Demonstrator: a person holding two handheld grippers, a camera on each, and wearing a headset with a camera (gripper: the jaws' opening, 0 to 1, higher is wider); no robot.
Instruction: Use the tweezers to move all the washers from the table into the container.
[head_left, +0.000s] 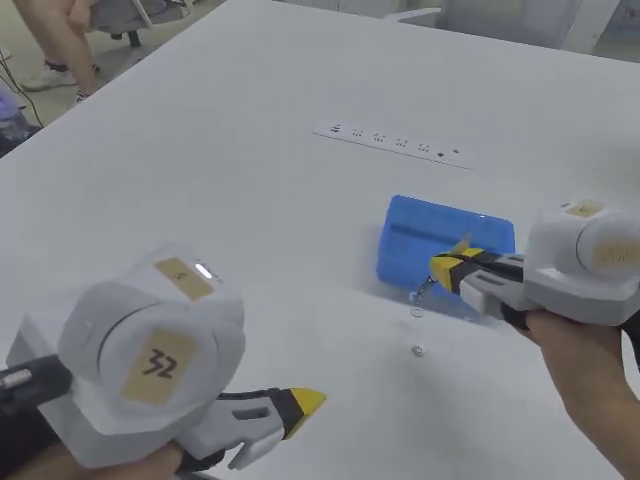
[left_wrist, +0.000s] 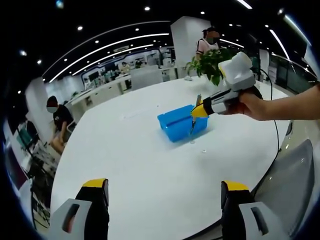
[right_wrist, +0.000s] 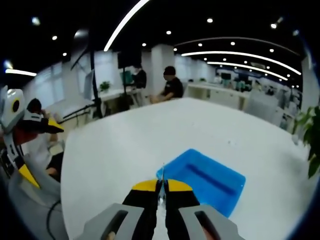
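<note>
Right claw (head_left: 445, 268) clamping tweezers (head_left: 428, 286), blue container (head_left: 440, 235) alongside, two washers (head_left: 417, 350) outside

Washers (head_left: 417, 349) lie on the table (head_left: 250, 200) before the container (head_left: 445, 240) — a power strip (head_left: 390, 142) behind it.

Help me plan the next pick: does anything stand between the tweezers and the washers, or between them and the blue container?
Nothing visible does. The tweezers in the right gripper hang just above the washers, which lie on the white table beside the blue container.

Big white table (head_left: 200, 180), power strip (head_left: 390, 142) on it; open office behind (curved ceiling light strips (right_wrist: 235, 52)), potted plant (left_wrist: 207, 62).
</note>
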